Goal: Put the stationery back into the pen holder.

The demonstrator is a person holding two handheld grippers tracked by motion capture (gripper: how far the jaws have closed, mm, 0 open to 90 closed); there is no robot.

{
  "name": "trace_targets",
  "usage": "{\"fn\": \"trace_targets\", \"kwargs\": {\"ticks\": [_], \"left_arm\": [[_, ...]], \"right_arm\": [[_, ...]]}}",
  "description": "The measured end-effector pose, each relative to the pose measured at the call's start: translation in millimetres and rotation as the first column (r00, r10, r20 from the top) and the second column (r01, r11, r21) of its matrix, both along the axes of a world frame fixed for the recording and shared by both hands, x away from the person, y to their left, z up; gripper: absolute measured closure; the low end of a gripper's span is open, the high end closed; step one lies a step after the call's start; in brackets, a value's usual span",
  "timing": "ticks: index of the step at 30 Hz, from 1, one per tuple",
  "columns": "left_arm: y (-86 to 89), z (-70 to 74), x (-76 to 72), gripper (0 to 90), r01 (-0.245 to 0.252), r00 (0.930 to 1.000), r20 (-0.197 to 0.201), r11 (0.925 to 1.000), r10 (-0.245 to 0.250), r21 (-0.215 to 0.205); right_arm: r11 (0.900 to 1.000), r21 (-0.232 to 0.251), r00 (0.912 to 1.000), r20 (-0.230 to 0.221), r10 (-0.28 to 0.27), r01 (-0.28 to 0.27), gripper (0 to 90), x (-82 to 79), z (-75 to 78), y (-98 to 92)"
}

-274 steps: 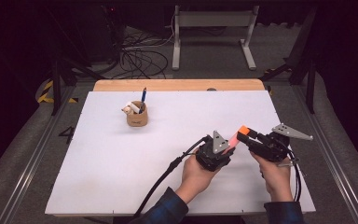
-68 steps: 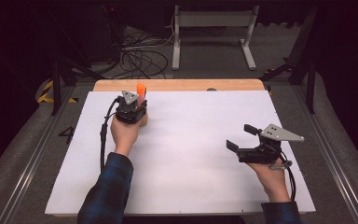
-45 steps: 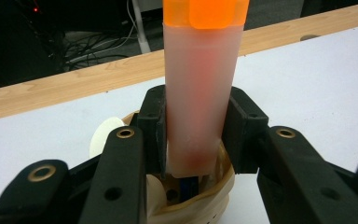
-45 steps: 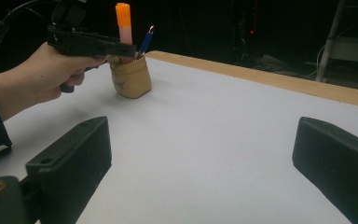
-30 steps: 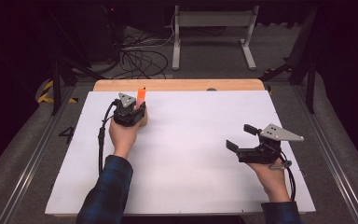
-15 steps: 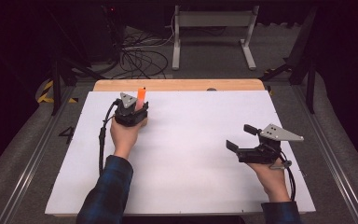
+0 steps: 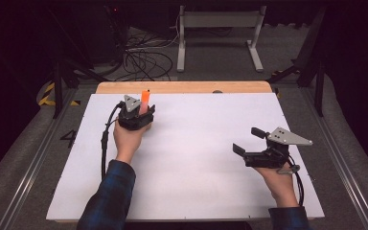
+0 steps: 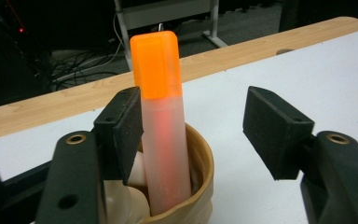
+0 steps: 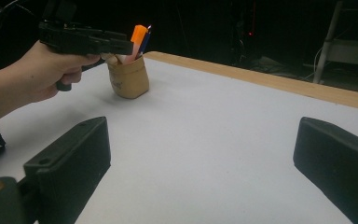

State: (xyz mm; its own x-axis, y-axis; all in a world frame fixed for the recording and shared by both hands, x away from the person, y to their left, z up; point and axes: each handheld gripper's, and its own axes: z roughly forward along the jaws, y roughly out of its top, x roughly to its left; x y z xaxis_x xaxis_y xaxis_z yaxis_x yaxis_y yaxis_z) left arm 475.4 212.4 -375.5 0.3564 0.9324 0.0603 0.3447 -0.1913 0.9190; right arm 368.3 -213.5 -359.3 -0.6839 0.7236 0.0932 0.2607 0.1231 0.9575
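Observation:
An orange-capped translucent marker [image 8: 161, 130] stands upright in a small tan cup [image 8: 201, 161] at the table's far left. My left gripper [image 8: 198, 126] straddles it; its jaws have just been opening. The marker rests by one pad [image 8: 126, 126] and the other pad [image 8: 275, 130] stands well clear. In the high view the left gripper [image 7: 136, 115] covers the cup, and the marker's cap [image 7: 145, 97] sticks up beyond it. My right gripper [image 7: 248, 140] hovers open at the near right with nothing between its jaws. From there I see the cup [image 9: 129, 78] and the left gripper [image 9: 86, 42].
The white table top [image 7: 196, 163] has a wooden strip [image 7: 182, 87] along its far edge. The cup also holds a blue pen [image 9: 144, 41] and a pale item. Cables and a metal stand lie on the floor beyond the table.
Several seconds back the left hand was near the right gripper with the marker; now it is at the cup with the marker standing inside. Over the last second neither hand has shifted.

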Motion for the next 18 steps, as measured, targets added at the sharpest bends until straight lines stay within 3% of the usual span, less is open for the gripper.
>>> {"fn": "trace_targets", "kwargs": {"ticks": [18], "left_arm": [[6.2, 13.0, -15.9, 21.9, 0.085, 0.9956, 0.041, 0.9963, -0.084, -0.012]], "right_arm": [[1.0, -0.008, 1.0, -0.001, -0.004, 0.004, 3.3, 0.2, -1.1, 1.8]]}}
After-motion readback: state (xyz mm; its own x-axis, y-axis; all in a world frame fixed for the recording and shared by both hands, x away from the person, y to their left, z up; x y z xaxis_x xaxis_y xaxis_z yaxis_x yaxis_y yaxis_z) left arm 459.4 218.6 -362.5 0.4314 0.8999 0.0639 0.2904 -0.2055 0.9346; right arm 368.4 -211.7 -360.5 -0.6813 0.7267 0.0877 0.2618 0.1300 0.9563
